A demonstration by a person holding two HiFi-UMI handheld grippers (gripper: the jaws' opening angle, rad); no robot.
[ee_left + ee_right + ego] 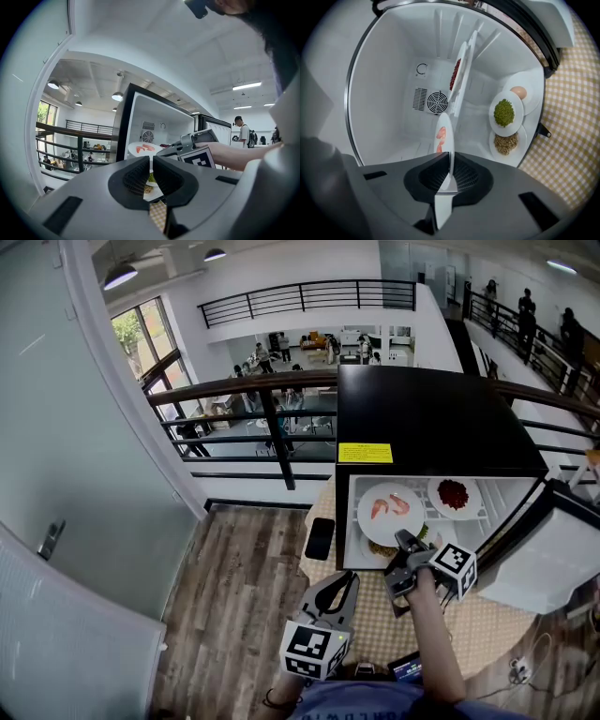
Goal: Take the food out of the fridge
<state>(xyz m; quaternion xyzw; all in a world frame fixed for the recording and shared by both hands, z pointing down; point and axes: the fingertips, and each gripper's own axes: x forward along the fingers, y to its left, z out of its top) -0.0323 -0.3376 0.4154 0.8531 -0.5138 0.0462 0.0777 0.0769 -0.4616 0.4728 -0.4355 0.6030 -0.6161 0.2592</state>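
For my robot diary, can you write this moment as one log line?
right gripper: shut on shrimp plate rim | left gripper: shut, empty | fridge: open

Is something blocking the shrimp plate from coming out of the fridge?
Nothing visible does. The right gripper has its fingers shut on the front rim of the shrimp plate, the fridge door stands swung open to the side, and the left gripper hangs off to the left of the way out.

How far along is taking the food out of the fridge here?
Done: the fridge door stands open. In hand: the right hand-held gripper is shut on the rim of the shrimp plate, inside the fridge. Left: bringing it out, then the red-food plate, green-food plate, grain plate and egg plate.
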